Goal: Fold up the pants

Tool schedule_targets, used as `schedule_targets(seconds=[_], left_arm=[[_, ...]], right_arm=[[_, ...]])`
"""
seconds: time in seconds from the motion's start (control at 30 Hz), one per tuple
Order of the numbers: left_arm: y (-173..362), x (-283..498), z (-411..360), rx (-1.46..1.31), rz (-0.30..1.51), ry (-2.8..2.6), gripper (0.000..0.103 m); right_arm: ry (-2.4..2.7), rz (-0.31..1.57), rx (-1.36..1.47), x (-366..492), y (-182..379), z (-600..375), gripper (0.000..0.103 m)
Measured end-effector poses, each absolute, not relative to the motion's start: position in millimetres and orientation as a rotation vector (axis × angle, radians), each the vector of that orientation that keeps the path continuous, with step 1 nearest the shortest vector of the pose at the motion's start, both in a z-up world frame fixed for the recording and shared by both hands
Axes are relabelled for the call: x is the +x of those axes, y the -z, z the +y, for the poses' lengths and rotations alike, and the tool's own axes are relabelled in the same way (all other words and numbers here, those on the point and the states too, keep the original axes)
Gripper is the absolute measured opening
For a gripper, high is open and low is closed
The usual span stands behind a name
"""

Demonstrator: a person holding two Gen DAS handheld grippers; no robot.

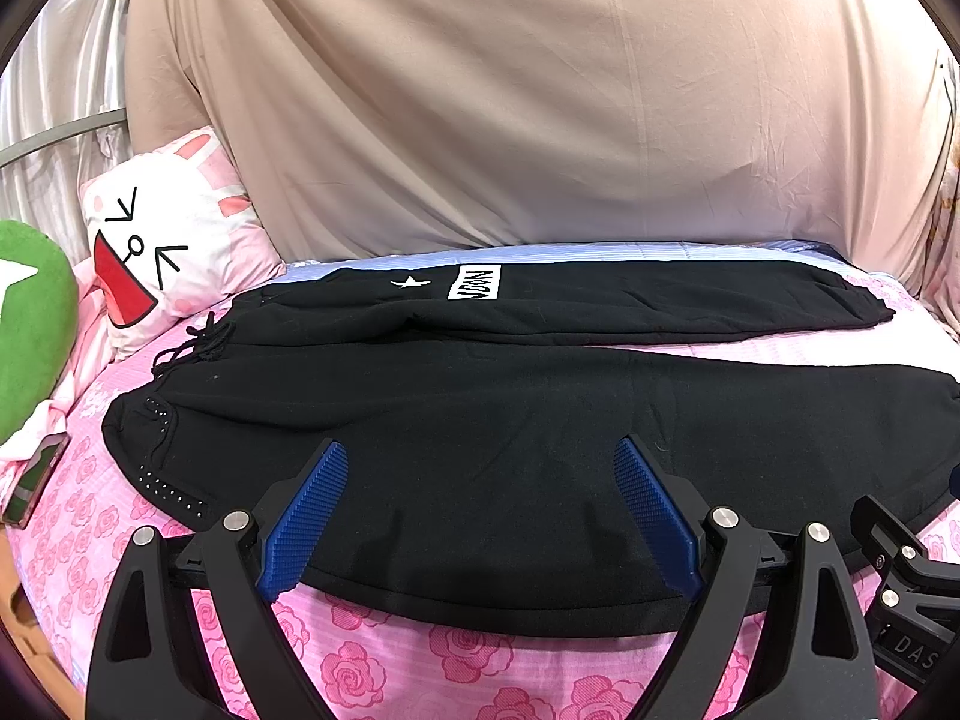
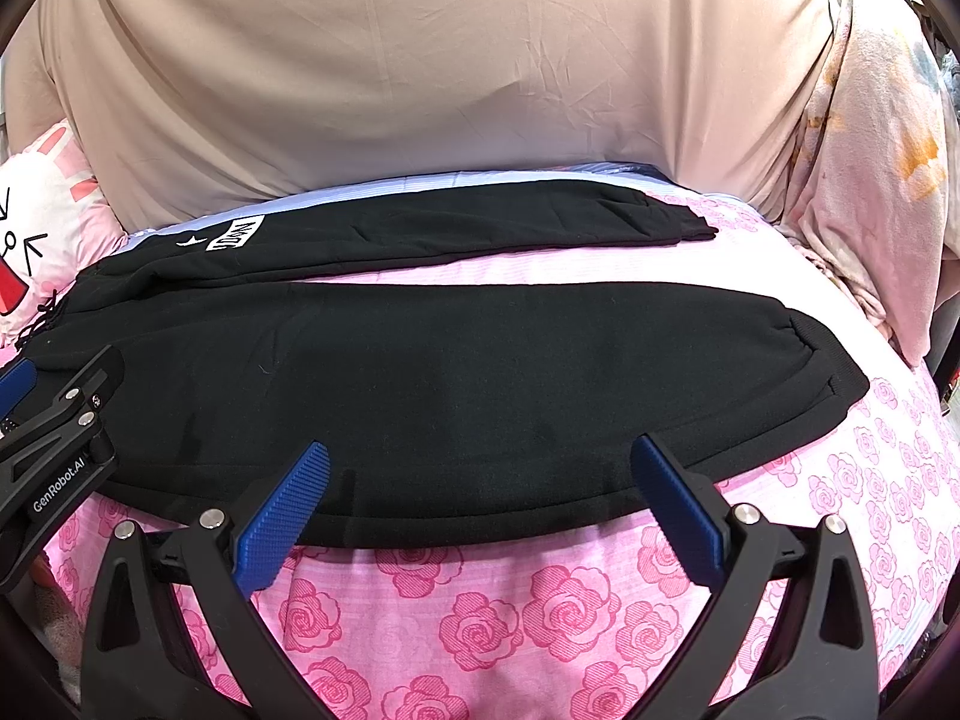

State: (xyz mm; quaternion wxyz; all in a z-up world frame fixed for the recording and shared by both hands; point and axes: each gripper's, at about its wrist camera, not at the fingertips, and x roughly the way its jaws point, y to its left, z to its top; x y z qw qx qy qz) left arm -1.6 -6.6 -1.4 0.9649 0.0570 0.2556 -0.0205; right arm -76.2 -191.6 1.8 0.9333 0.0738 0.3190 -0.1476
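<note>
Black sweatpants [image 1: 480, 420] lie flat on the rose-print bed, waist at the left with a drawstring [image 1: 192, 348], legs spread apart toward the right. The far leg carries a white label [image 1: 474, 283] and a star. My left gripper [image 1: 480, 456] is open, its blue pads over the near leg's upper part close to the near edge. In the right wrist view the same pants [image 2: 450, 372] fill the middle, cuff [image 2: 822, 360] at the right. My right gripper [image 2: 480, 456] is open above the near leg's front edge. Nothing is between either pair of fingers.
A pink rose-print sheet [image 2: 510, 612] covers the bed. A beige cloth [image 1: 510, 108] hangs behind. At the left sit a cartoon rabbit pillow [image 1: 162, 246], a green plush [image 1: 30, 324] and a phone [image 1: 33, 480]. A peach blanket [image 2: 870, 180] hangs at the right.
</note>
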Motion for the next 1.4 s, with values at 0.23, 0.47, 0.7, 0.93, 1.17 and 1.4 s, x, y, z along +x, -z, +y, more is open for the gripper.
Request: schedule_targets(seconds=[0.23, 0.47, 0.7, 0.93, 1.17, 1.4], left_arm=[[2, -2, -6, 0.115, 0.519, 0.042, 0.088], [2, -2, -6, 0.115, 0.519, 0.042, 0.088], [5, 4, 1, 0.06, 0.566, 0.079, 0.088], [-30, 36, 44, 0.013, 0.587, 0.093, 0.088], [-80, 162, 153, -0.104, 0.674, -0.013, 0.088], [-58, 299, 263, -0.183, 0.81, -0.265, 0.088]], right_arm=[[0.301, 0.653, 0.15, -76, -2, -192, 0.098], [0.301, 0.654, 0.149, -76, -2, -193, 0.098], [0.269, 0.682, 0.178, -73, 2, -195, 0.098], [0.277, 0.638, 0.133, -69, -20, -241, 0.098], [0.338, 0.645, 0.12, -10, -51, -360, 0.098], [0.39, 0.771, 0.345, 90, -33, -492, 0.098]])
